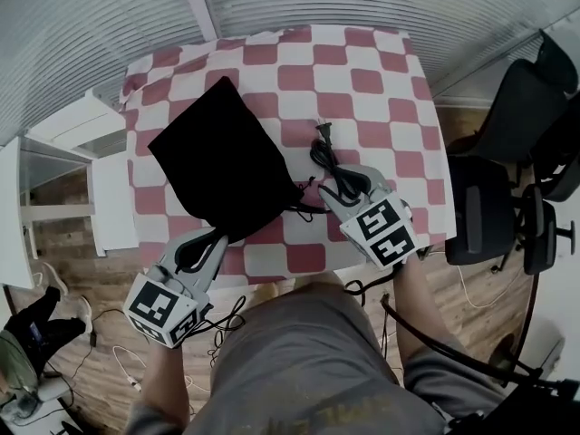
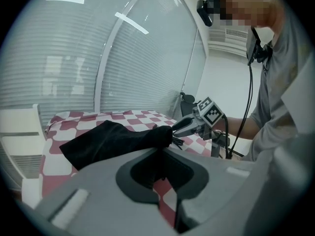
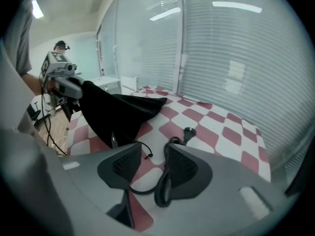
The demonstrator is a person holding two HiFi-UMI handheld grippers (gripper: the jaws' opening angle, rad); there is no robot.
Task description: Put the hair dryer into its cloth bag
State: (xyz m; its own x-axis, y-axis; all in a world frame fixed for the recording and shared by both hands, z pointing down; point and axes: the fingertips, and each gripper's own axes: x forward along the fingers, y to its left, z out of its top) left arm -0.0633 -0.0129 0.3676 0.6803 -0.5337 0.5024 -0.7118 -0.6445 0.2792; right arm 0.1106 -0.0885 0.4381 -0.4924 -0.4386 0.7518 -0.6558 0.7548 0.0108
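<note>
Bag [image 1: 222,166] lies dark and full-looking on the checked tabletop [image 1: 362,71], its gathered mouth at its right-hand end. I cannot see the dryer itself. I judge it is inside the bag, since only its cord [image 1: 328,157] and plug [image 1: 323,131] trail out, just right of the bag's mouth. My left tool [image 1: 210,240] is pinched on the bag's near edge, with black cloth caught between its jaws. My right tool [image 1: 344,185] sits just right of the bag's mouth with its jaws apart. The cord runs loose between them and neither pad presses on it.

I expect the cloth to be limp, so the mouth will sag shut unless I keep it held up. The cord looks light, rubbery and springy, and its loops will likely want to spread again. I would take it at the bunched coil nearest the bag, not at the plug, whose hard prongs could snag the cloth. The dryer's weight should anchor the bag.
</note>
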